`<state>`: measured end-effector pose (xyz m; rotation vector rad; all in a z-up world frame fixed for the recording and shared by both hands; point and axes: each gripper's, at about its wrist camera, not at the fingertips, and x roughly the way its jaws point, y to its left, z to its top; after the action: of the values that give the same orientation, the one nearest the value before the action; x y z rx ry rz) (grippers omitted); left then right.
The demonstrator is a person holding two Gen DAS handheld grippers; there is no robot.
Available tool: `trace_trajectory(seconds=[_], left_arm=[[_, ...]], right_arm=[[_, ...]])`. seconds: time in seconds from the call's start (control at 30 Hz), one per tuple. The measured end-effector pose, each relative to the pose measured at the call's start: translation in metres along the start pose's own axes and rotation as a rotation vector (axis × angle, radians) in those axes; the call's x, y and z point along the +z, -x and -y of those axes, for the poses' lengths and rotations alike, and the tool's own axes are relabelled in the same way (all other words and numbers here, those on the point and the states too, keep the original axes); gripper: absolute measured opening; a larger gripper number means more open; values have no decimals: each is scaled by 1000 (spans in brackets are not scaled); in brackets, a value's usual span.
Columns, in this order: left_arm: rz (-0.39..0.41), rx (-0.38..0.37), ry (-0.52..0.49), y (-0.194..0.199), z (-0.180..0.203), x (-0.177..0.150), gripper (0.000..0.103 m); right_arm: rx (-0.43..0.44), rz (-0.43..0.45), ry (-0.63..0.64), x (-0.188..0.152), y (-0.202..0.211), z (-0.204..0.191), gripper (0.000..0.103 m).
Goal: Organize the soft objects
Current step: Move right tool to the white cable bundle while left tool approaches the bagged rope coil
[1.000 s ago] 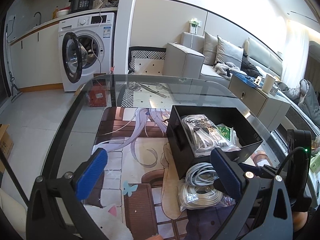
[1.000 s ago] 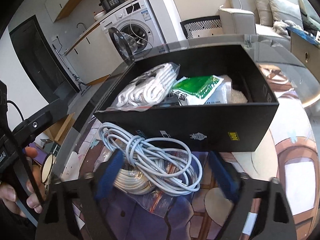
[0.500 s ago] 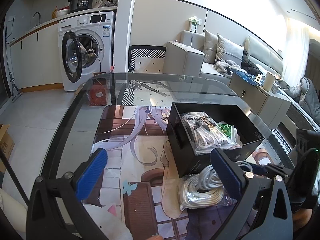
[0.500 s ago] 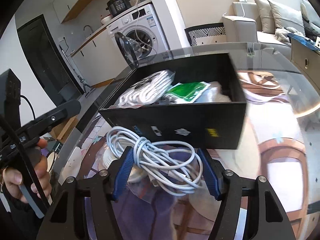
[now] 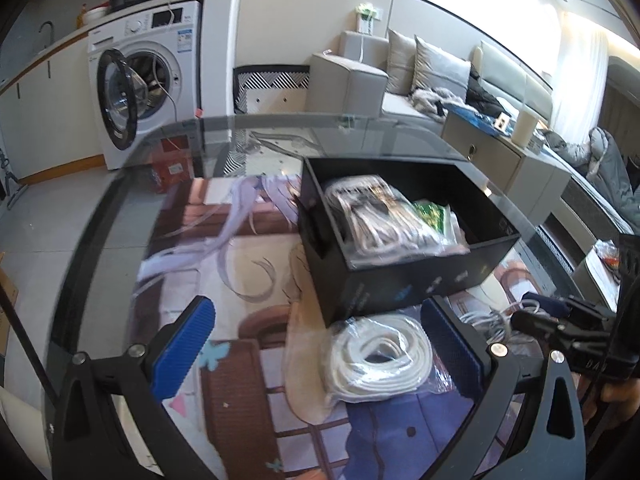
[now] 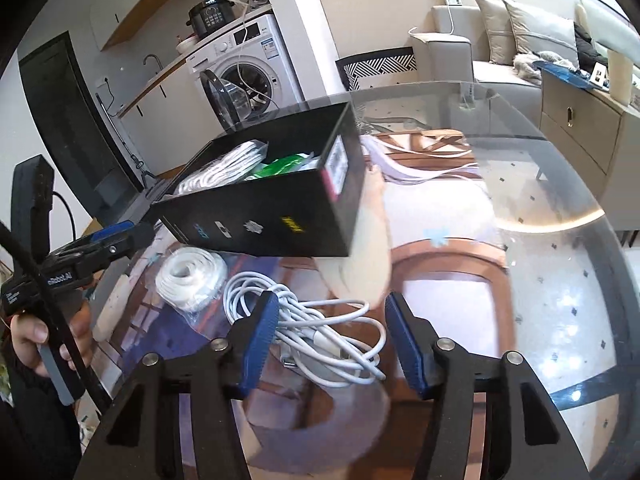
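A black open box (image 5: 404, 280) (image 6: 264, 216) sits on the printed mat and holds bagged white cables (image 5: 376, 216) and a green packet (image 5: 432, 212). A bagged coil of thick white cable (image 5: 376, 356) (image 6: 192, 276) lies in front of the box. My left gripper (image 5: 316, 344) is open, with the coil just inside its right finger. My right gripper (image 6: 332, 340) has its jaws around a loose bundle of thin white cable (image 6: 320, 324) and holds it just above the mat, to the right of the coil. That bundle also shows in the left wrist view (image 5: 488, 320).
The printed mat (image 5: 224, 280) covers a round glass table (image 6: 560, 240) with a dark rim. A washing machine (image 5: 148, 80) with its door open stands beyond the table on the left. A sofa (image 5: 424, 80) and a low cabinet (image 5: 504, 160) stand beyond it on the right.
My right gripper has narrowed around the thin cable bundle, lifted it off the bagged coil and swung it to the right. My left gripper has moved closer to the coil.
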<state>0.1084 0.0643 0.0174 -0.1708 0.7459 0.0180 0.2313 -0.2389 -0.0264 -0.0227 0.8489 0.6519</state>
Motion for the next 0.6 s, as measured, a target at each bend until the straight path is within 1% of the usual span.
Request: trace_trajectory(seconds=[0.1, 0.2, 0.27, 0.33, 0.47, 0.53, 0.6], left_arm=[[-26, -13, -17, -7, 7, -5, 103], [-47, -21, -33, -12, 13, -8, 103], [-61, -29, -39, -15, 16, -10, 103], [-77, -33, -44, -18, 19, -12, 103], [-106, -41, -64, -24, 24, -16, 103], [-122, -44, -71, -27, 26, -19, 103], [-142, -44, -81, -30, 29, -21, 103]], right_arm=[[17, -17, 8, -5, 4, 4, 57], [22, -17, 67, -9, 8, 2, 60], [33, -26, 82, -11, 7, 0, 67], [61, -48, 102, -11, 4, -1, 71], [73, -61, 168, -12, 1, -9, 80], [78, -68, 198, -12, -2, -12, 83], [61, -80, 226, -11, -7, -14, 83]])
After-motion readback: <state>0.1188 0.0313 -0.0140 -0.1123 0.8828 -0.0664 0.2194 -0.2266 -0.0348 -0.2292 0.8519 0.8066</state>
